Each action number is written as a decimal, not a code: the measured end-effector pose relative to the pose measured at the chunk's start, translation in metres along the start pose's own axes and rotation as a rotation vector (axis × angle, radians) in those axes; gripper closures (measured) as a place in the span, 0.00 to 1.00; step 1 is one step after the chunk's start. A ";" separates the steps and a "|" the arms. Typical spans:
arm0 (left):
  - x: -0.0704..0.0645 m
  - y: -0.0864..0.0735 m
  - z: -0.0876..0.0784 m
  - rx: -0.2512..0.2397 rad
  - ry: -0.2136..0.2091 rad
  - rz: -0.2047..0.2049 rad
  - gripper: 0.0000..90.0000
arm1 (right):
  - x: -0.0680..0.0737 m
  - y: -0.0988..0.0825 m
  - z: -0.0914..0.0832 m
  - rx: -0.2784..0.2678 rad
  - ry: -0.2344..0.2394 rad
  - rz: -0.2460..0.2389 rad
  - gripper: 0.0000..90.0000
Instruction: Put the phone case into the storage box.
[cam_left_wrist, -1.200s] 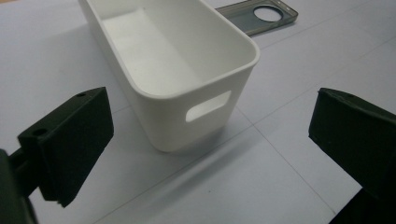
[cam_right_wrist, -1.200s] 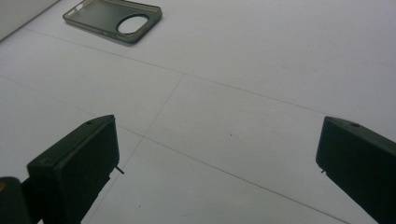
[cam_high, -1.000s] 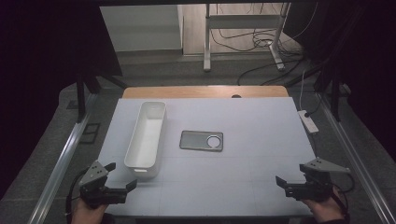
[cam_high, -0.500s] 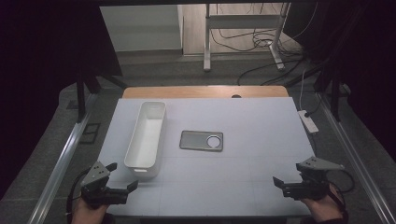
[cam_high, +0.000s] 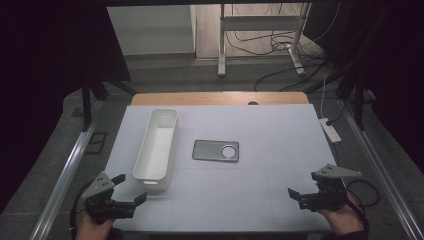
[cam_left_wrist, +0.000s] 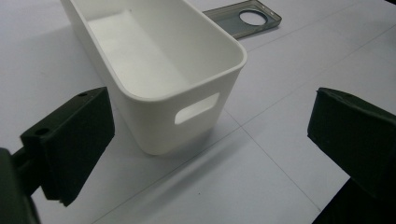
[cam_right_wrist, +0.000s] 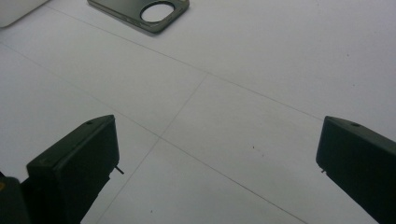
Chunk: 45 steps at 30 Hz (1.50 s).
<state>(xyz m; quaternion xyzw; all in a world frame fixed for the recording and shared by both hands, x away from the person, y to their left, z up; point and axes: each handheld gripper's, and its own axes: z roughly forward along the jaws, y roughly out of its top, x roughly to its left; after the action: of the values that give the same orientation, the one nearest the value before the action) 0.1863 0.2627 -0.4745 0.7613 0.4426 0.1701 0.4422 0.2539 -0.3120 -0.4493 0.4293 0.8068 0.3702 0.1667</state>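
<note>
Grippers, left (cam_high: 129, 189) and right (cam_high: 296, 195), hover spread wide.

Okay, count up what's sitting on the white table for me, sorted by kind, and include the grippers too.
White bins: 1, the long white bin, empty inside.
Phone cases: 1, the grey phone case, lying flat to the bin's right.
Grippers: 2, the left gripper and the right gripper, both open near the table's front edge.
Total: 4
</note>
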 end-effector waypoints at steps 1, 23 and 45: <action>0.000 0.000 0.000 0.001 0.001 0.002 0.02 | 0.000 0.001 0.001 0.002 0.002 -0.007 0.00; -0.003 0.001 0.002 0.017 0.004 0.034 0.02 | 0.014 0.029 0.027 0.003 0.071 -0.057 0.00; -0.003 0.002 0.003 0.023 0.005 0.034 0.02 | 0.017 0.048 0.054 0.036 0.108 -0.079 0.00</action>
<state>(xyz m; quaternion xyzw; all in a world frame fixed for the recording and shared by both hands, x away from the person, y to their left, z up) 0.1873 0.2580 -0.4744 0.7732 0.4327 0.1745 0.4295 0.3032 -0.2559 -0.4494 0.3796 0.8374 0.3714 0.1295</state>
